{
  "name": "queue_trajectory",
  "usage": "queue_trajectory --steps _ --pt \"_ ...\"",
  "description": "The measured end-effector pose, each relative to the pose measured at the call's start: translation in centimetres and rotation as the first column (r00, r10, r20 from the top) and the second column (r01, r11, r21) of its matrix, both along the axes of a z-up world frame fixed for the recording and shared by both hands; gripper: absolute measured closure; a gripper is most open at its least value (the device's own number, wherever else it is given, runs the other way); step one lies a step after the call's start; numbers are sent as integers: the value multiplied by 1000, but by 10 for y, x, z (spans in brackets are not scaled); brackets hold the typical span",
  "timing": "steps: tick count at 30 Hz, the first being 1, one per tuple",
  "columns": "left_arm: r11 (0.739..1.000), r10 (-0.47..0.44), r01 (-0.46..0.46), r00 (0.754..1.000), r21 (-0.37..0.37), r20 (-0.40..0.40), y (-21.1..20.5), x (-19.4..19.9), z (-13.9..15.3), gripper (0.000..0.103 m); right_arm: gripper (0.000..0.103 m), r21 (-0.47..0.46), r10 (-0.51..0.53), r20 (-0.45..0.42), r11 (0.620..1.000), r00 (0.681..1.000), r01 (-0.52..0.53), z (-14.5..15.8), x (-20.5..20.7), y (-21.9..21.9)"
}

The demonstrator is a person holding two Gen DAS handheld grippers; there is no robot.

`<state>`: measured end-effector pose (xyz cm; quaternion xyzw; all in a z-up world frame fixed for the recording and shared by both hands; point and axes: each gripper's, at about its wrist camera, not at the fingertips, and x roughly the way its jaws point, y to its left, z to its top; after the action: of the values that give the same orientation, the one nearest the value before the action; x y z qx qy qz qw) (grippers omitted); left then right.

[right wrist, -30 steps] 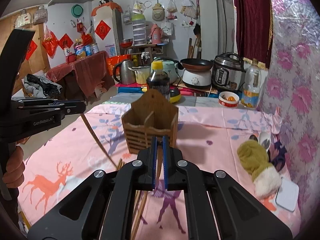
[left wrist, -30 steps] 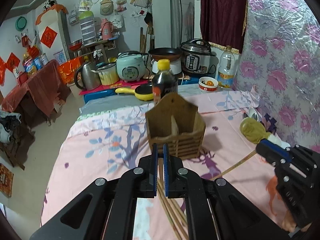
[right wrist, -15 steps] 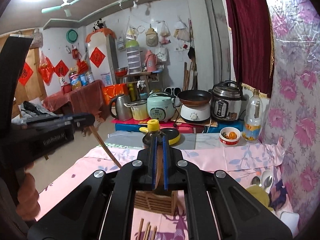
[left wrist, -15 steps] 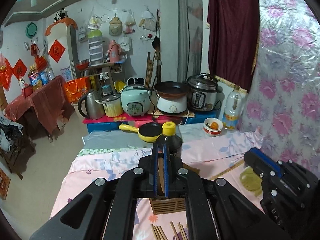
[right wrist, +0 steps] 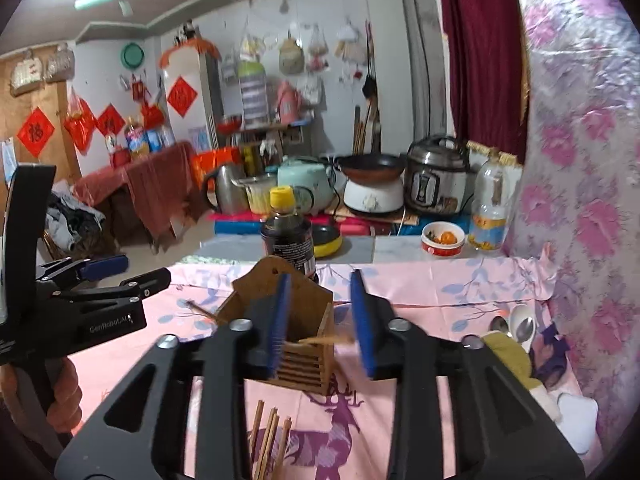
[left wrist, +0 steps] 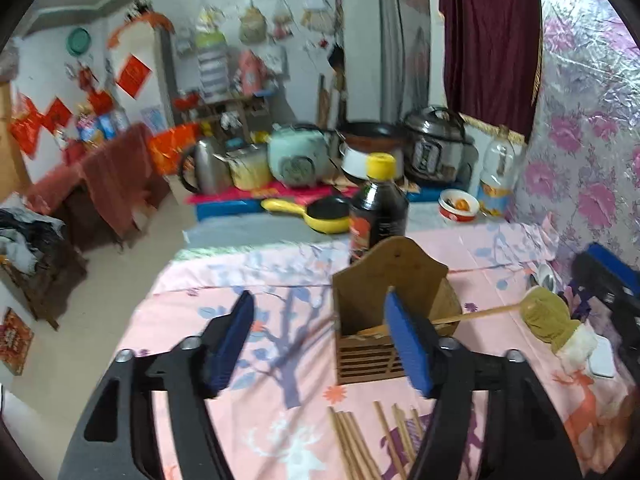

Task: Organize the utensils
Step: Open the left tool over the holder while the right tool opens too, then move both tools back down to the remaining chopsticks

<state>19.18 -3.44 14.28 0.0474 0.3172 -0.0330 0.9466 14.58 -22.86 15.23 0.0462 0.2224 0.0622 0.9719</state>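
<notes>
Both grippers hang over the pink deer-print worktop, and both have just been opening. The left gripper stands with its blue pads spread wide and nothing between them. Its right-hand pad sits in front of the wooden utensil holder, which stands upright on the cloth just in front of a dark sauce bottle with a yellow cap. A chopstick lies tilted across the holder's top edge, one end inside and the other reaching out towards an olive glove on the right.

The right gripper has its pads moderately apart, framing the holder, and a blurred chopstick shows between them at the holder's rim; whether a pad touches it cannot be told. More loose chopsticks lie flat on the cloth just in front of the holder, nearest the cameras. Two spoons rest by the glove, near the flowered wall.
</notes>
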Motion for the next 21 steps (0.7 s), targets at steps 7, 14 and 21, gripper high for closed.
queue_trajectory --steps 7,14,21 --pt "998 20 -22 999 55 44 15 -76 -25 10 14 -14 -45 81 999 996 46 -35 -82 -5" --pt "999 -28 30 997 26 -76 36 -114 -103 8 6 -20 -32 0 999 999 32 -103 -105 -3" --pt "994 -110 106 957 -29 -267 41 -117 -162 8 6 -75 -18 -122 997 992 9 -129 -92 7"
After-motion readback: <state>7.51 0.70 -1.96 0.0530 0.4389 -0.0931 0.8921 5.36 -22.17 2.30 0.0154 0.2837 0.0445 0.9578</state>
